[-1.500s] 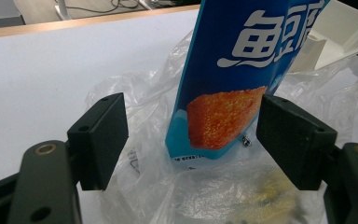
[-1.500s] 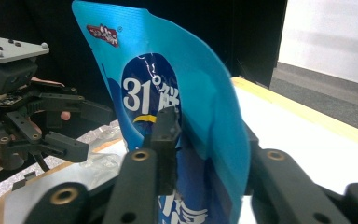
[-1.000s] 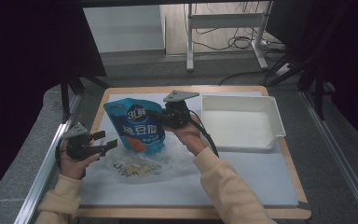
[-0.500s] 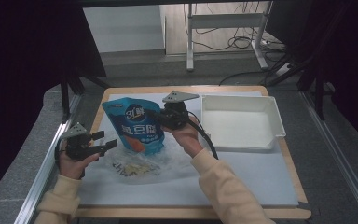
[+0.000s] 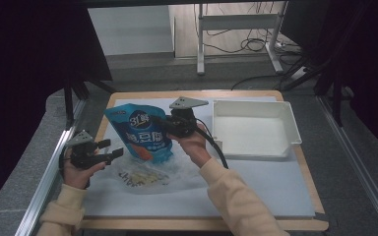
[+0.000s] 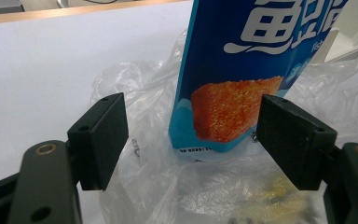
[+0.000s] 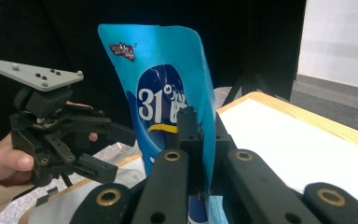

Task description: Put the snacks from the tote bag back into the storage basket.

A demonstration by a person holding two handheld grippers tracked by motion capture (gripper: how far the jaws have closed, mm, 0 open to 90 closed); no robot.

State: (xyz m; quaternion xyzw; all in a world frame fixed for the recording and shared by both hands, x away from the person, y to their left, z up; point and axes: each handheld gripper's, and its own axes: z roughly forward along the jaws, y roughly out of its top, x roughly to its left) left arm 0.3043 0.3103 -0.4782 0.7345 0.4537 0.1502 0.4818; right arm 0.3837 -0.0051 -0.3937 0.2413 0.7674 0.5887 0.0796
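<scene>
A blue snack pouch [image 5: 140, 135] with white lettering stands upright, its bottom just over a crumpled clear plastic bag [image 5: 142, 177]. My right gripper [image 5: 160, 123] is shut on the pouch's right edge; in the right gripper view its jaws [image 7: 200, 135] pinch the pouch [image 7: 163, 70] between them. My left gripper [image 5: 112, 149] is held at the left, open and pointing at the pouch's lower end. In the left gripper view its pads [image 6: 100, 135] stand wide apart with nothing pressed between them, and the pouch [image 6: 242, 56] and the clear bag [image 6: 144, 93] lie beyond.
An empty white tray [image 5: 253, 103] sits at the back right of the white mat [image 5: 256, 182]. The wooden table edge frames the mat. Some pale yellowish contents show inside the clear bag. Dark curtains stand at the left and right.
</scene>
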